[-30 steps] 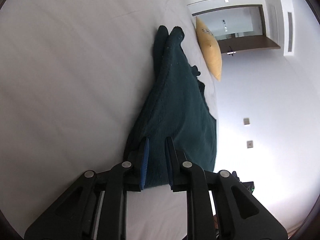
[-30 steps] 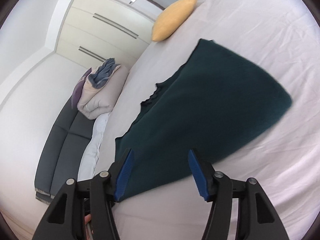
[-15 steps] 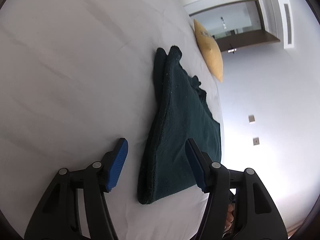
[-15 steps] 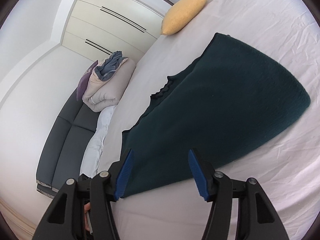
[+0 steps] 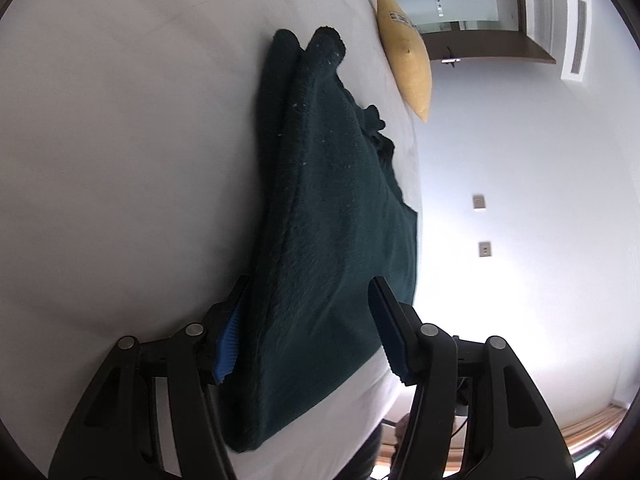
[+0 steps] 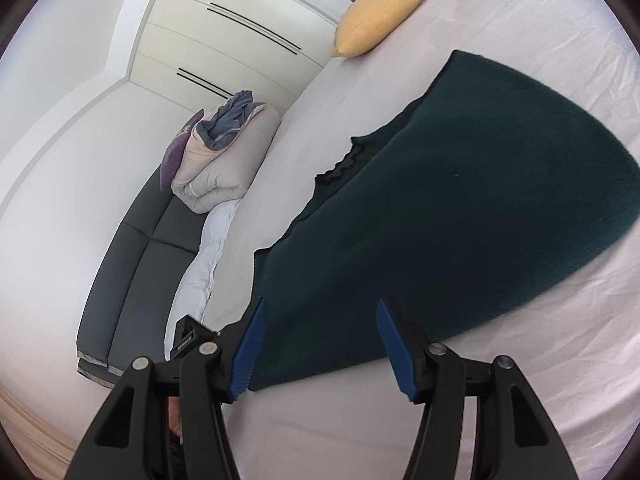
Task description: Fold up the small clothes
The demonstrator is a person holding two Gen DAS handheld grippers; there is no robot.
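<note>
I see the folded dark green fleece garment (image 5: 332,216) between my closing left gripper (image 5: 308,330); only the right view shows my open right gripper (image 6: 320,344) and grey sofa (image 6: 132,280).

Garment (image 6: 460,208) plain dark teal; sheet (image 6: 540,24) white; pillow (image 6: 380,16) mustard yellow; pads (image 6: 246,344) blue; sofa (image 6: 136,264) dark grey.

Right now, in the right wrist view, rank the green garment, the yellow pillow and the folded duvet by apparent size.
1. green garment, by far the largest.
2. folded duvet.
3. yellow pillow.
The last two look close, and both lie farther away, so their order is unsure.
</note>
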